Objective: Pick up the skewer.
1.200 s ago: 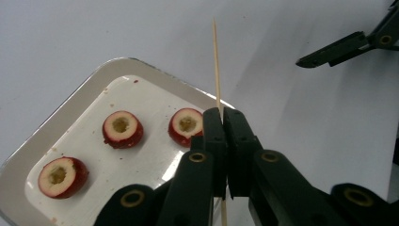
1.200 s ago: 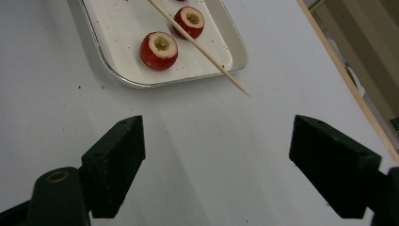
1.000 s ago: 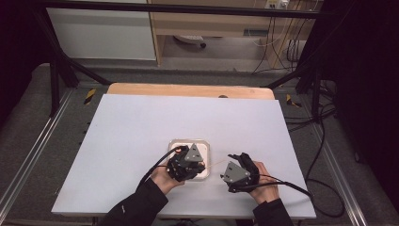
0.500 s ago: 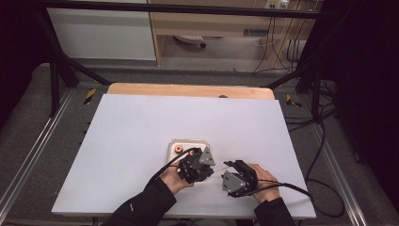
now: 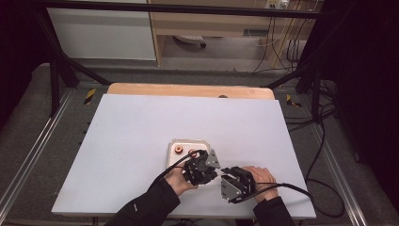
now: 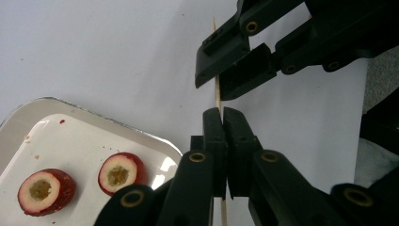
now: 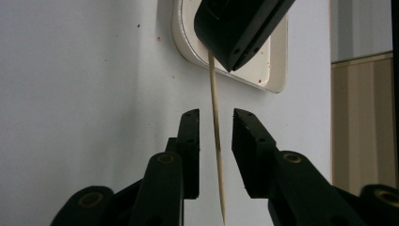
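A thin wooden skewer (image 6: 218,94) sticks out past my left gripper (image 6: 223,110), which is shut on it. In the right gripper view the same skewer (image 7: 212,80) runs between the jaws of my right gripper (image 7: 215,113). Those jaws have just been closing, and a gap still shows on each side of the stick. In the high view the left gripper (image 5: 214,170) and right gripper (image 5: 224,174) meet tip to tip just right of a small white tray (image 5: 170,160). Two red fruit slices (image 6: 46,190) (image 6: 120,172) with hollow centres lie on the tray.
The white table mat (image 5: 141,127) spreads wide to the left and back of the tray. A wooden table strip (image 5: 188,90) runs along the far side. Cables (image 5: 291,188) trail from the right gripper toward the right edge. Both of the person's forearms enter from the bottom.
My left gripper has moved right, off the tray and up to the right gripper. The right hand has stayed near the front edge.
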A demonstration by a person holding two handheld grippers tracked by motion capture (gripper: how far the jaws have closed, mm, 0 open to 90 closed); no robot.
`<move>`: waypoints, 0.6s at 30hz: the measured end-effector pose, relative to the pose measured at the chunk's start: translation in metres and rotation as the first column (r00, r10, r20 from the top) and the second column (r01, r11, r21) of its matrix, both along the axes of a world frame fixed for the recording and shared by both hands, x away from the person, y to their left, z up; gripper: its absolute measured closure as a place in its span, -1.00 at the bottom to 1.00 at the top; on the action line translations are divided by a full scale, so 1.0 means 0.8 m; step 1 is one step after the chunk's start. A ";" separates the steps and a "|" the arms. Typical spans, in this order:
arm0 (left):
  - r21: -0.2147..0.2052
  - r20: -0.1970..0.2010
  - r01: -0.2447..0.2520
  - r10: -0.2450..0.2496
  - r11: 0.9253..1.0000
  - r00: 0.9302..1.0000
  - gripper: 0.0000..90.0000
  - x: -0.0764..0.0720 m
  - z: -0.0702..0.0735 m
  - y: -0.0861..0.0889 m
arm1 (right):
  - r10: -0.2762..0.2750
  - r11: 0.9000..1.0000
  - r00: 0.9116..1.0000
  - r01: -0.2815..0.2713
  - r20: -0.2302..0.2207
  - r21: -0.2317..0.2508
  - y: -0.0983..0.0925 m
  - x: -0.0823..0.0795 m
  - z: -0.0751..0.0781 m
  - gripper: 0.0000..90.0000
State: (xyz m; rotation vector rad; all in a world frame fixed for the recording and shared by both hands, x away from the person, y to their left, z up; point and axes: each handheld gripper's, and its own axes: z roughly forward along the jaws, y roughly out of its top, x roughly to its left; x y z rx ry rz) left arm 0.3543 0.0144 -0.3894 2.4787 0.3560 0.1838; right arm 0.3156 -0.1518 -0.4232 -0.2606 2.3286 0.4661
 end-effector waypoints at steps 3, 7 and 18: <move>0.003 -0.002 0.002 -0.002 1.000 1.000 0.96 -0.001 -0.001 -0.001 | 0.014 1.000 1.000 -0.014 -0.003 -0.012 0.000 0.000 -0.001 0.77; 0.006 -0.004 0.008 -0.008 1.000 1.000 0.96 -0.001 -0.001 -0.002 | 0.029 0.999 1.000 -0.029 0.003 -0.035 0.001 0.000 -0.002 0.84; 0.010 -0.005 0.015 -0.015 1.000 1.000 0.96 -0.001 -0.003 -0.003 | 0.056 0.996 0.998 -0.054 0.019 -0.077 0.000 -0.002 -0.002 0.97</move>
